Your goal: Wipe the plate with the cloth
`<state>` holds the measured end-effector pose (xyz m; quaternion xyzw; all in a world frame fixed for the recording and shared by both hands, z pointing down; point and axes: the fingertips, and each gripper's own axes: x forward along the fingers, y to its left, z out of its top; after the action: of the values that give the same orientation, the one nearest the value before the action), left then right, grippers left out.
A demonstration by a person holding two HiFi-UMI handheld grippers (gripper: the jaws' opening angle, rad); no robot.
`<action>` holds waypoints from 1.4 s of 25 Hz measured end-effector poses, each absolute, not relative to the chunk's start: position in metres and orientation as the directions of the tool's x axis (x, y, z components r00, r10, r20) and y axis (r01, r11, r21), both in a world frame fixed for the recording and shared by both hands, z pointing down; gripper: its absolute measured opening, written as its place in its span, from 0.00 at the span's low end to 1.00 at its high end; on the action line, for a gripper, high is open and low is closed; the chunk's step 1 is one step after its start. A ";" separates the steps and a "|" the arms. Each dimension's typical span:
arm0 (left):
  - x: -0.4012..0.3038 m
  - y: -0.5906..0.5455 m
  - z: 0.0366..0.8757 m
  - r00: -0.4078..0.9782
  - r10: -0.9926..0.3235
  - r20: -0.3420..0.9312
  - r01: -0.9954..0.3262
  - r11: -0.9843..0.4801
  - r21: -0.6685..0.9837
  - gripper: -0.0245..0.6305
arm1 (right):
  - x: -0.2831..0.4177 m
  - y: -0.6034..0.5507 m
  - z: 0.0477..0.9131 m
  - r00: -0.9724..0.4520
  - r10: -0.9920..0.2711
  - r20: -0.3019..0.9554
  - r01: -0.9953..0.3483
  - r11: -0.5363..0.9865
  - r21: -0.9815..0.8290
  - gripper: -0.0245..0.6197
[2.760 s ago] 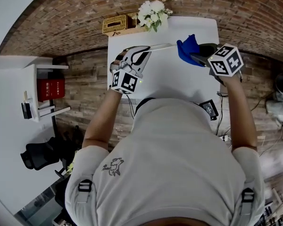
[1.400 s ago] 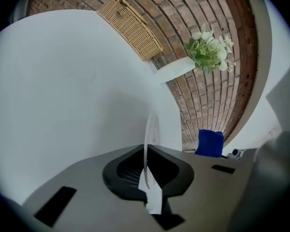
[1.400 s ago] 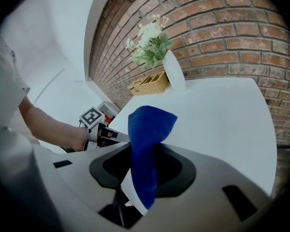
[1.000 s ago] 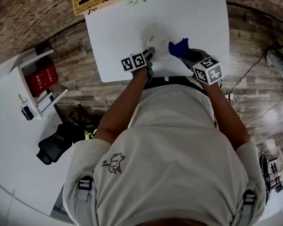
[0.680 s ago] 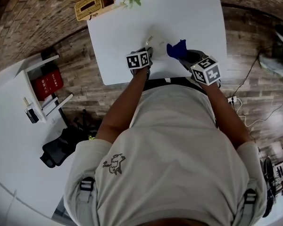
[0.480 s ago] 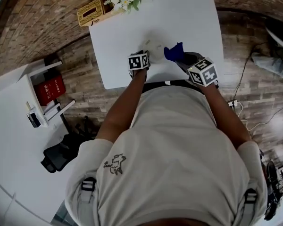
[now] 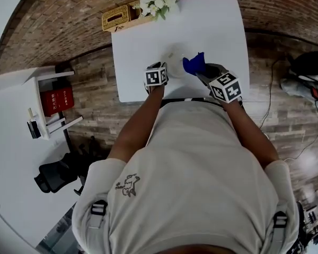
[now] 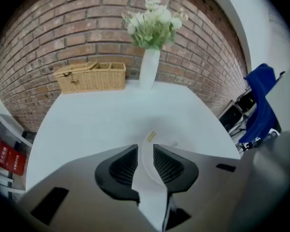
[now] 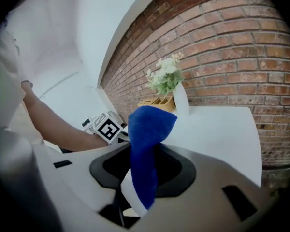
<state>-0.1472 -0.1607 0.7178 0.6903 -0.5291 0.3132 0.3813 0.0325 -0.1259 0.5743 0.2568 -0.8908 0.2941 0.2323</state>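
My left gripper (image 8: 145, 151) has its jaws spread wide. The white plate (image 8: 147, 174) has its rim in the gap, and neither pad presses on it. In the head view the plate lies on the white surface (image 7: 212, 25), at about 1 o'clock from that gripper. The right gripper (image 9: 142, 151) pinches the blue cloth (image 9: 150, 124), which hangs in the air clear of the plate, at its 3 o'clock. I judge no wiping stroke is in hand. Next, I would either close the left jaws on the rim and bring the cloth down, or back off without dragging the plate.
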 end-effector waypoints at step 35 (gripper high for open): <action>-0.207 0.100 0.427 0.747 -0.636 0.194 -0.664 -0.700 0.263 0.05 | -0.131 0.130 0.440 -0.514 -0.835 0.195 -0.858 0.498 -0.130 0.24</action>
<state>-0.2072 0.0998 0.4273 0.9208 -0.3531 0.0439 0.1597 -0.1310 0.1302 0.4402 0.4899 -0.8638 0.1052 0.0531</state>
